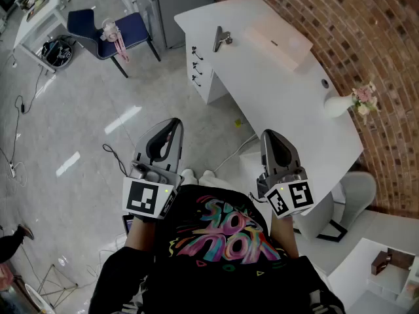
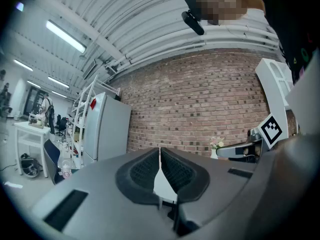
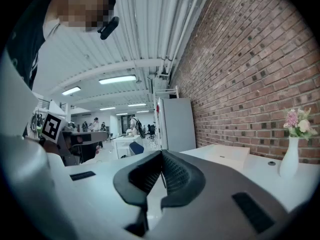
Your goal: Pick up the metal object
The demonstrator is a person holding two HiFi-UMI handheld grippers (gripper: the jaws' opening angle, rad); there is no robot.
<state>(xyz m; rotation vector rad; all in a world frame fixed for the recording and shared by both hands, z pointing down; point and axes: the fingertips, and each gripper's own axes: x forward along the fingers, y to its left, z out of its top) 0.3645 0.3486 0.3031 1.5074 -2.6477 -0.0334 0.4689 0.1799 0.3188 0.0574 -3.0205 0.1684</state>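
Head view: metal object (image 1: 221,39) lies at the far end of the white table (image 1: 308,126), beside a flat box (image 1: 278,43). Left claw (image 1: 173,123) and right claw (image 1: 270,135) are held near the body, well apart from it.

Left gripper view: left claw (image 2: 160,153) is closed, pads touching, nothing between.

Right gripper view: right claw (image 3: 161,158) is also together and empty, with a vase (image 3: 289,160) on the table.

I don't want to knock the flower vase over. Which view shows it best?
The right gripper view: the white vase stands in full side profile on the desk, and its flowers are clear. The head view shows it steeply from above, at the desk's edge. The left gripper view shows it only small and distant.
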